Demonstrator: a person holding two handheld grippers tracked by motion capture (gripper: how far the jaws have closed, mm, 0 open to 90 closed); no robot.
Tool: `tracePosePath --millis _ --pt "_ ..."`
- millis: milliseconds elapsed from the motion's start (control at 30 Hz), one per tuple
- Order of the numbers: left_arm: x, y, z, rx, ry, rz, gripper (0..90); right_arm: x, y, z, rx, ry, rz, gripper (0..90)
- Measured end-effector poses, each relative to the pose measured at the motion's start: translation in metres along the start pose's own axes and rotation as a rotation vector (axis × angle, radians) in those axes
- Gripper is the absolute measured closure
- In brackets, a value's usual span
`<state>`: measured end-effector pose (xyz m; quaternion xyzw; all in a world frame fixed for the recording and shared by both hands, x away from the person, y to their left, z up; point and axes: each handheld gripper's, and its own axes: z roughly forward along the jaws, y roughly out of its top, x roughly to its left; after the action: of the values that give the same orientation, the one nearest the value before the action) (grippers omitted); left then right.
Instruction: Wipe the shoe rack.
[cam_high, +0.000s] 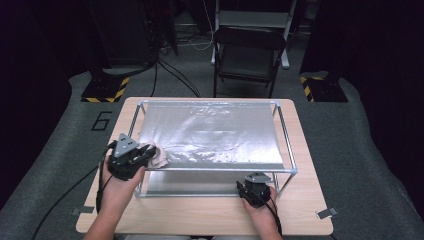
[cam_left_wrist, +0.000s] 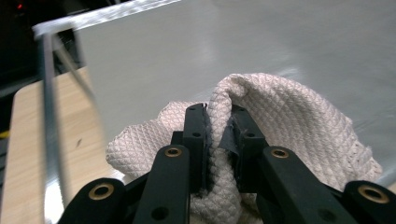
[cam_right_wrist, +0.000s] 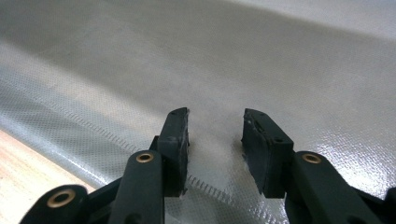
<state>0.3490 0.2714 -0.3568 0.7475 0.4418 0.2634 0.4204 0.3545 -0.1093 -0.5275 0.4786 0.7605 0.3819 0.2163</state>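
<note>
Leftmost, we see the left gripper (cam_high: 131, 155) at the near left corner of the metal frame (cam_high: 287, 145), its jaws pinched tight on a cloth (cam_high: 159, 156), which is bunched and rests on the upper sheet (cam_high: 215, 132) just inside that corner. In the left gripper view the cloth (cam_left_wrist: 289, 126) is off-white with a fine quilted, diamond weave, soft and folded into a rounded hump, a pleat of it squeezed between the black pads; the silvery sheet (cam_left_wrist: 210, 51) behind it looks smooth and dull-glossy, and a thin frame rod (cam_left_wrist: 49, 121) stands blurred at the left over the pale wooden table (cam_left_wrist: 28, 140). Moving right, the frame is a rectangle of slim metal rods bearing two sheets, the upper one wrinkled and reflective, and it stands on the light wood table (cam_high: 210, 215). Further right, the right gripper (cam_high: 254, 192) sits at the frame's near edge, its jaws parted about halfway with nothing between them; in its own view the right gripper (cam_right_wrist: 215, 135) points over the lower sheet (cam_right_wrist: 280, 65), finely dotted and shiny. Beyond the table stands a dark folding chair (cam_high: 250, 55) on grey floor.
</note>
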Motion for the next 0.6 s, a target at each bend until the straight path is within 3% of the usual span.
tracePosePath --millis 67,167,200,233,267,300,333,367,400,500,567,600 --pt "-0.008 0.002 0.003 0.008 0.041 0.030 78.8 0.000 0.000 0.000 -0.002 -0.002 -0.006 60.5" --pt "-0.020 0.006 0.009 0.020 0.028 0.060 78.8 0.000 0.000 0.000 -0.002 -0.004 -0.004 60.4" --pt "-0.039 0.010 0.020 0.002 -0.021 0.064 78.8 0.007 -0.001 0.000 0.022 0.024 0.095 60.5" --pt "-0.039 0.010 0.020 0.002 -0.021 0.064 78.8 0.007 -0.001 0.000 0.022 0.024 0.095 60.5" --pt "-0.061 0.015 0.029 -0.011 -0.047 0.101 78.8 0.002 0.000 0.001 0.009 0.017 0.032 60.4" --pt "-0.061 0.015 0.029 -0.011 -0.047 0.101 78.8 0.002 0.000 0.001 0.009 0.017 0.032 60.4" --pt "-0.079 0.021 0.037 -0.007 -0.097 0.124 78.8 0.005 -0.001 0.000 0.013 0.022 0.078 60.5" --pt "-0.079 0.021 0.037 -0.007 -0.097 0.124 78.8 0.005 -0.001 0.000 0.013 0.022 0.078 60.5" --pt "-0.089 0.024 0.041 -0.005 -0.099 0.157 78.8 0.006 -0.001 -0.001 0.024 0.016 0.091 60.5" --pt "-0.090 0.024 0.042 -0.011 -0.095 0.171 78.8 0.005 -0.001 -0.001 0.022 0.015 0.081 60.5" --pt "-0.081 0.022 0.039 -0.013 -0.114 0.148 78.7 0.006 -0.001 -0.001 0.022 0.017 0.084 60.5" --pt "-0.069 0.019 0.033 0.000 -0.047 0.173 78.6 0.002 0.000 0.000 0.007 0.012 0.030 60.5"
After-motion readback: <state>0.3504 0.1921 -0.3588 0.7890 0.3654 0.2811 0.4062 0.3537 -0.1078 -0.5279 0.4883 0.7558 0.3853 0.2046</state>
